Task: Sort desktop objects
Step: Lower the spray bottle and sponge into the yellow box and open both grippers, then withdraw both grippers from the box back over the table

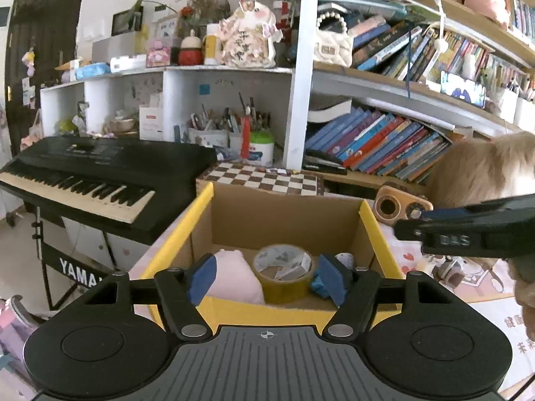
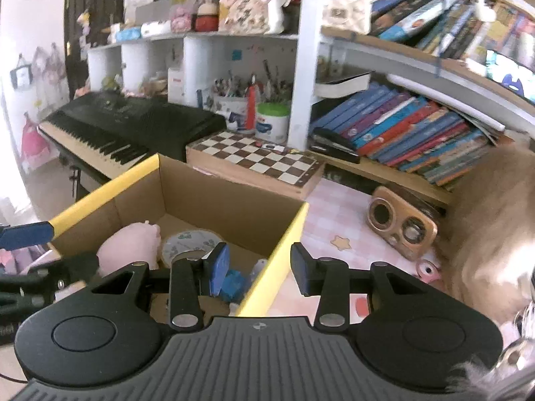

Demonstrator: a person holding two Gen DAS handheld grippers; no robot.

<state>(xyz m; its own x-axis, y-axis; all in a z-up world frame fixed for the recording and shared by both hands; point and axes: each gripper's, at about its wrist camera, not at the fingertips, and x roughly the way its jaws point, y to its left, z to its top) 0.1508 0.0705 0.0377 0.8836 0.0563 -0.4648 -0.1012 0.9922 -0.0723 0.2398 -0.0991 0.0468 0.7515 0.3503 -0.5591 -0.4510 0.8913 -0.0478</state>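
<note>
Inside the box (image 1: 371, 230), lying together already: a pink soft toy (image 1: 237, 277), a roll of tape (image 1: 282, 277) and something small and blue (image 2: 234, 284). Hovering above the near edge of the box with the left gripper (image 1: 267, 280), jaws standing about half apart and holding nothing. Hovering over the right wall of the box with the right gripper (image 2: 260, 267), jaws parted more narrowly, also gripping nothing, only the yellow rim showing below the gap. Waiting to the right of the box: a wooden radio (image 2: 401, 230) and, nearer, a little pink toy camera (image 2: 426, 270). Probably dealing with a stiff, smooth and rather heavy radio, so likely needing a wide grip across its thin sides, not over the round holes. Probably dealing with a light, hard, slightly slippery camera, so closing on its flat sides seeming safest.
</note>
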